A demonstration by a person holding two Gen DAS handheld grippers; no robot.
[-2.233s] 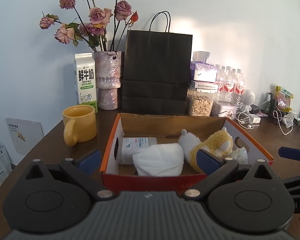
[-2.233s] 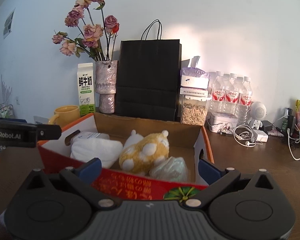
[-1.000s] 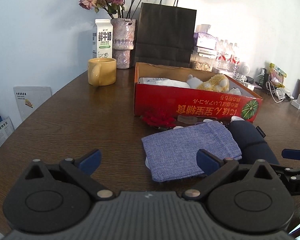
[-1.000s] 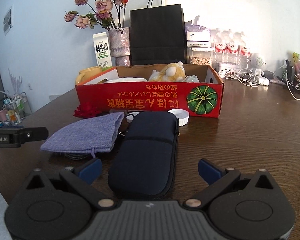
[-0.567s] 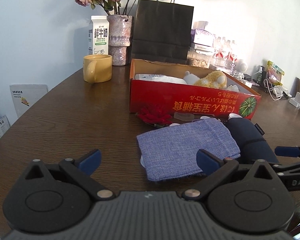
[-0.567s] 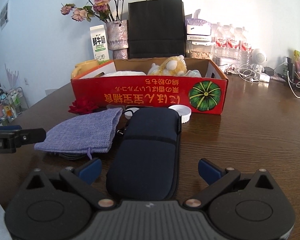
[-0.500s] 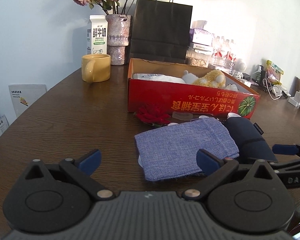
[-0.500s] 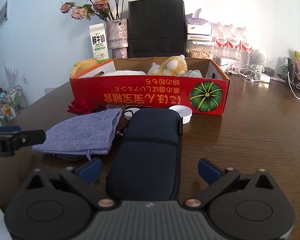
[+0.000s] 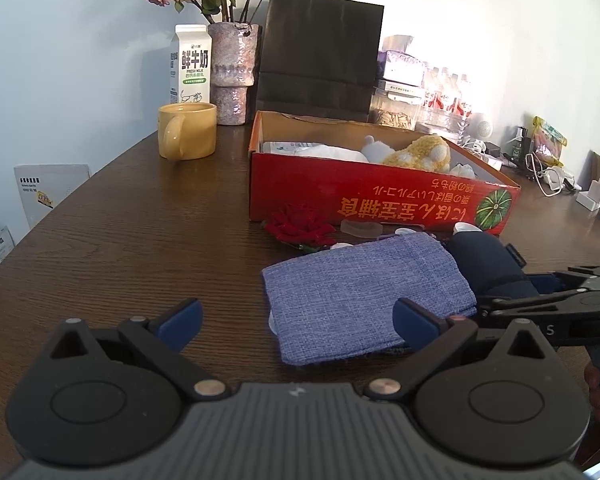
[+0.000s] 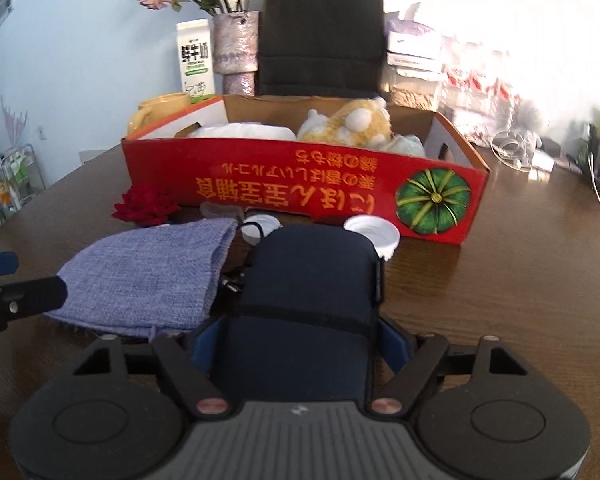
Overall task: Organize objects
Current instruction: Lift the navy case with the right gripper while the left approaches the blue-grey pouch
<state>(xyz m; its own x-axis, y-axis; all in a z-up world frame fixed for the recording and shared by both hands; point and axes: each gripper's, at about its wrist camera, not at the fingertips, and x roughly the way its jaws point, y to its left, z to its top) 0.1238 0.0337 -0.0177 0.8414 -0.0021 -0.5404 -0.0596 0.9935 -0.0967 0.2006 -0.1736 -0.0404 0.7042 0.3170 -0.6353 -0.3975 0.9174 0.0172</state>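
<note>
My right gripper [image 10: 302, 346] is closing its fingers [image 10: 396, 346] around the near end of the dark blue pouch [image 10: 312, 292], which lies flat on the worktop [image 10: 500, 300] before the red box [image 10: 300, 188]. The pads sit at its sides; I cannot tell if they press. My left gripper [image 9: 296, 322] hangs wide open over the blue cloth bag [image 9: 364, 292] beside the pouch.

one box [image 10: 260, 184], two pouches [image 10: 308, 280]
</note>
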